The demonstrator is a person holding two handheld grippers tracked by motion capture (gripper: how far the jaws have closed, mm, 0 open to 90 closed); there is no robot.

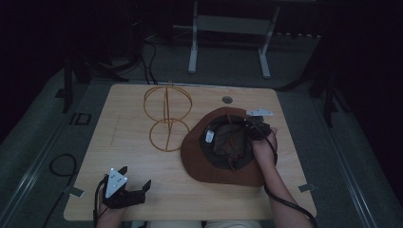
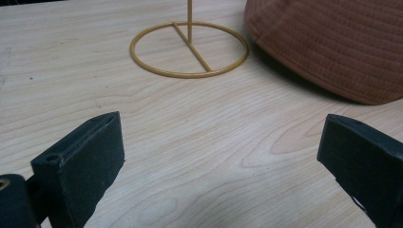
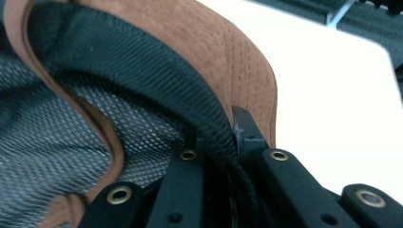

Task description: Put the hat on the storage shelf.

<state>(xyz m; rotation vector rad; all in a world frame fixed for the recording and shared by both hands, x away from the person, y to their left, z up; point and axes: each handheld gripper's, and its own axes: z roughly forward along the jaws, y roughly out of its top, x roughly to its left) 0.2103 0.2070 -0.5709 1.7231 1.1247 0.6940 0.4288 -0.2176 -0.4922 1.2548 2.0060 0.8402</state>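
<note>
Over on the left, the left gripper (image 1: 135, 190) sits low on the wooden table (image 1: 128, 142) near the front edge, jaws spread wide with nothing between them. In the left gripper view its 2 black jaws frame bare wood, with the base ring of the gold wire hat stand (image 2: 189, 49) ahead of them.

Centre stage, the hat stand (image 1: 167, 115) stands upright and bare, a wire globe on top, a ring at the foot.

Now to the right: the brown bucket hat (image 1: 223, 145) lies upside down just beside the stand, dark lining showing. The right gripper (image 1: 255, 124) is at the far side of the hat's opening, and the right gripper view shows the jaws clamped on the inner sweatband (image 3: 190, 95) at the brim.

So the grasp looks made. Next, I'd judge, comes lifting the hat, turning it crown-up and carrying it left over the globe. The free left gripper could steady the stand.
</note>
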